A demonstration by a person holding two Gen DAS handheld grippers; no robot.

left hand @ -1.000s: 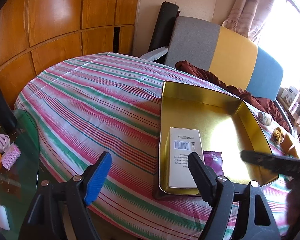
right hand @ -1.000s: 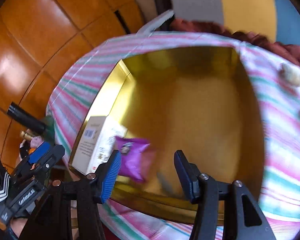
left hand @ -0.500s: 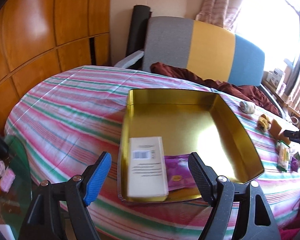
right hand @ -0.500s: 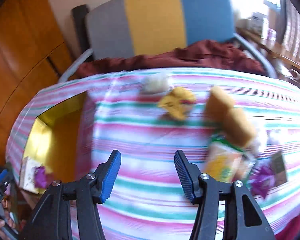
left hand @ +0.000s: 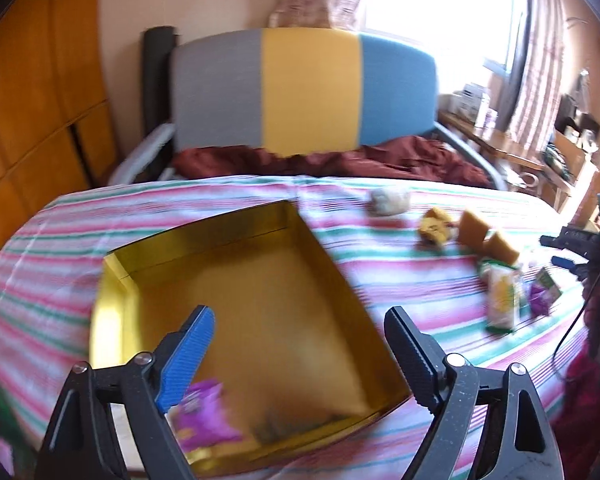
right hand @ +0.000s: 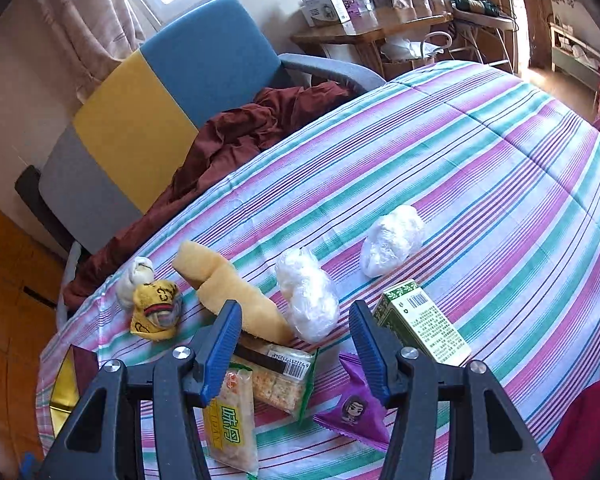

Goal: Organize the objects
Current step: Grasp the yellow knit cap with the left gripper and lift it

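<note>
Striped bedspread [right hand: 440,152] carries scattered snacks at lower centre, where the right hand-held gripper [right hand: 296,344] hangs released above a cracker packet [right hand: 278,380], likely light, crinkly and crushable, best pinched across its narrow width.
</note>
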